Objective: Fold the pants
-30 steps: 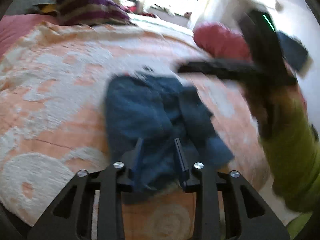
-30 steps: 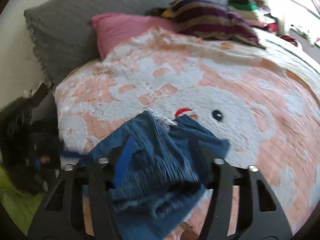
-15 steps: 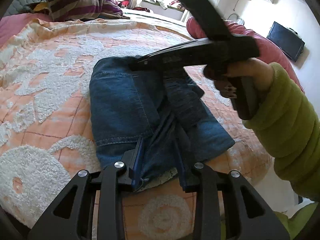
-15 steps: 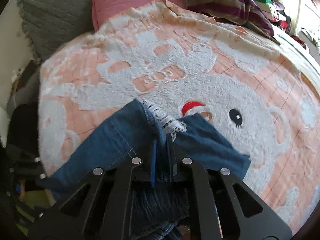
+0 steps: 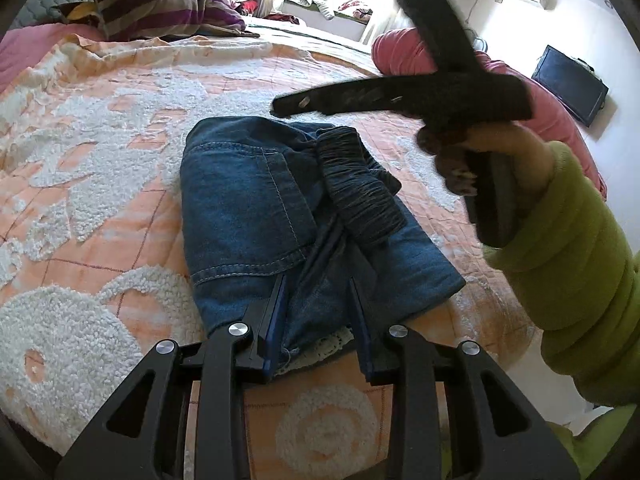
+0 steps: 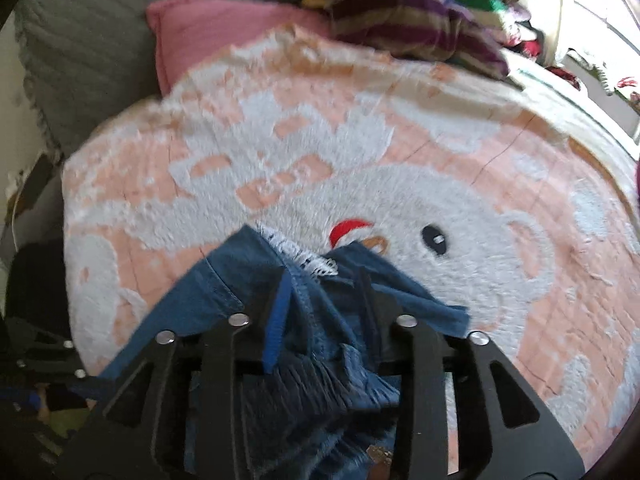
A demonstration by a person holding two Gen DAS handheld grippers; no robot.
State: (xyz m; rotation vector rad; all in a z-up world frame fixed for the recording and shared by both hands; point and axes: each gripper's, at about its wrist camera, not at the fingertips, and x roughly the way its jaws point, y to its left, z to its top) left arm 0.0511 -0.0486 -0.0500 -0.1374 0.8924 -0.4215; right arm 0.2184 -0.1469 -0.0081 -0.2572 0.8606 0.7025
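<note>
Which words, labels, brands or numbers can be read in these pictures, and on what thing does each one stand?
None can be read.
Blanket: raised marks inside an orange patch may be letters, but they are too blurred to read.
Jeans: no label or tag shows.
Dark screen on the wall: blank.

The black right gripper [image 6: 322,300] has just sprung open again and lifted off the folded blue denim pants [image 5: 280,216], its fingers now spread with bunched denim between them.
</note>
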